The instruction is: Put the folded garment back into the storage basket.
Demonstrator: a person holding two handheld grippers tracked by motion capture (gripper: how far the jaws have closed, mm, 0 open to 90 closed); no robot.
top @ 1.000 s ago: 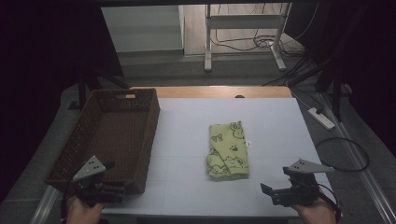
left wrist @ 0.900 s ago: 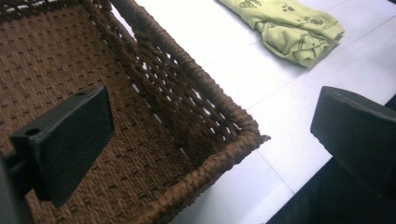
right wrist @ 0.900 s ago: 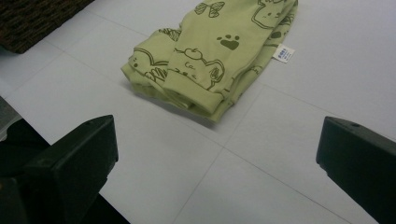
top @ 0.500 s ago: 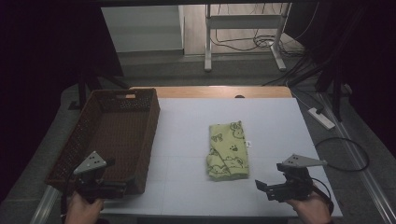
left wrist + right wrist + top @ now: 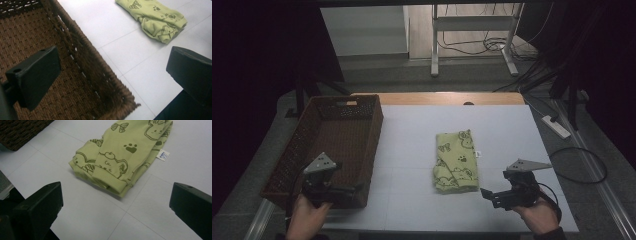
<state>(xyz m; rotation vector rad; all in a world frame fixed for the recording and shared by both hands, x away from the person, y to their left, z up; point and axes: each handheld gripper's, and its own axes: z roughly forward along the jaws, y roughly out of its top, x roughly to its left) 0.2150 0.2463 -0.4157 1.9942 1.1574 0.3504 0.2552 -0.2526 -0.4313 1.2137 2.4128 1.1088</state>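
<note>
Right gripper (image 5: 488, 195) near folded green garment (image 5: 455, 161) — fingers apart.

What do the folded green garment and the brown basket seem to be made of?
The folded light-green garment with brown animal drawings looks like soft knitted cotton, matt: it shows ribbed cuffs, soft folds and a small sewn label. The brown rectangular basket looks like woven twisted cord or paper rope, rough and matt, with open gaps in its wall; the exact fibre is uncertain.

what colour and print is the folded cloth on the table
The folded cloth is light yellow-green with dark outline drawings: bears, paw prints, butterflies. Right gripper view shows it best.
</note>
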